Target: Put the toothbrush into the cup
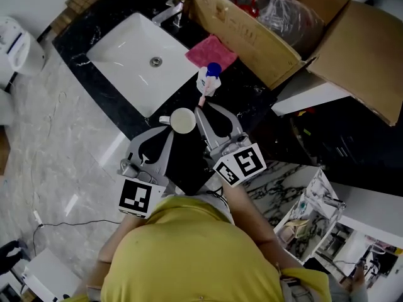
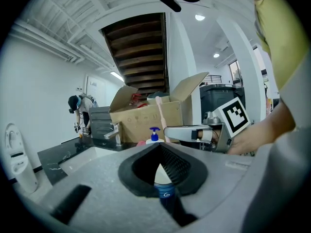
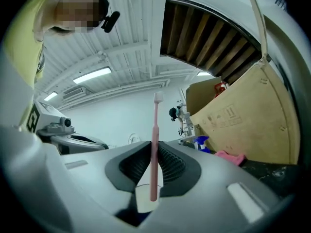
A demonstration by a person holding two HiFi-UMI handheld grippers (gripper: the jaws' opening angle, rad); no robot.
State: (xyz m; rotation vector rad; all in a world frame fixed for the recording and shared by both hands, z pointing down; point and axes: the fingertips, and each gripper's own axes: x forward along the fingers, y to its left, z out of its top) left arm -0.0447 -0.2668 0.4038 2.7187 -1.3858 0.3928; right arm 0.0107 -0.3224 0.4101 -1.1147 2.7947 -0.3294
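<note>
My left gripper (image 1: 171, 123) is shut on a white cup (image 1: 182, 121) with a blue logo, which it holds up in front of the sink. In the left gripper view the cup (image 2: 163, 181) sits wedged between the dark pads. My right gripper (image 1: 203, 111) is shut on a thin pink toothbrush (image 1: 202, 99). In the right gripper view the toothbrush (image 3: 154, 144) stands upright, bristles at the top, with its lower end just over the cup's white rim (image 3: 144, 199). The two grippers are close together, the right gripper (image 2: 194, 132) just beyond the cup.
A white sink (image 1: 135, 58) with a tap (image 1: 170, 11) is set in the black counter (image 1: 245, 99). A pink cloth (image 1: 211, 51) and a blue-pump soap bottle (image 1: 210, 78) lie behind the cup. An open cardboard box (image 1: 277, 36) stands on the right. A person (image 2: 80, 111) stands far off.
</note>
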